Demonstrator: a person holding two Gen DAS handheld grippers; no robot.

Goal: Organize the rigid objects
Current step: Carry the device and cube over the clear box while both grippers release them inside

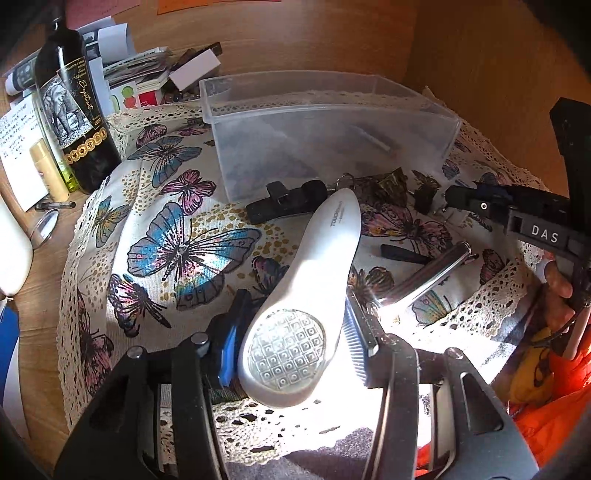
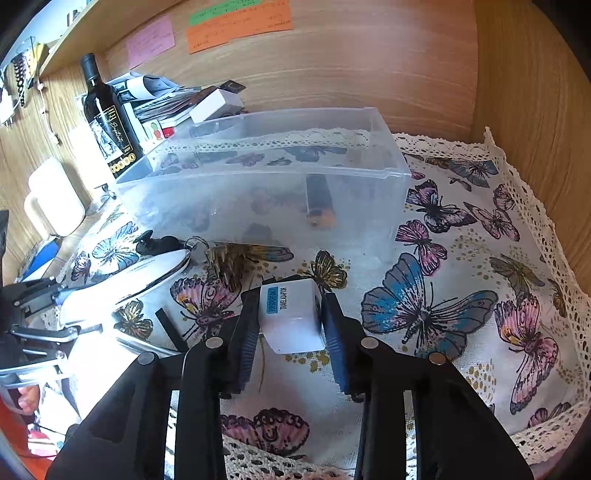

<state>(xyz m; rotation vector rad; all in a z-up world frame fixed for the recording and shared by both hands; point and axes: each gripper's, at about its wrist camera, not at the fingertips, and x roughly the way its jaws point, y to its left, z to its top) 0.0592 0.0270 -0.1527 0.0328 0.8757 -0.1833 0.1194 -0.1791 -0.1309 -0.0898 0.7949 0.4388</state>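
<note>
We hold the stiff, light white massager [image 1: 295,325] in the left claw [image 1: 291,354] at its broad head, the travel adaptor [image 2: 291,317] squarely in the right claw [image 2: 291,325].

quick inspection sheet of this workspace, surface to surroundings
surface: butterfly-print cloth with lace edge over a wooden desk.
job's things: clear plastic bin on the cloth, a dark cylinder inside; white handheld device; white travel adaptor.
clutter: black clip, keyring, black strip, chrome tool lying loose on the cloth.
grippers: left gripper shut on the device; right gripper shut on the adaptor.
cables: nothing seen.
surroundings: wine bottle, papers, sticky notes on the wooden back panel.
</note>
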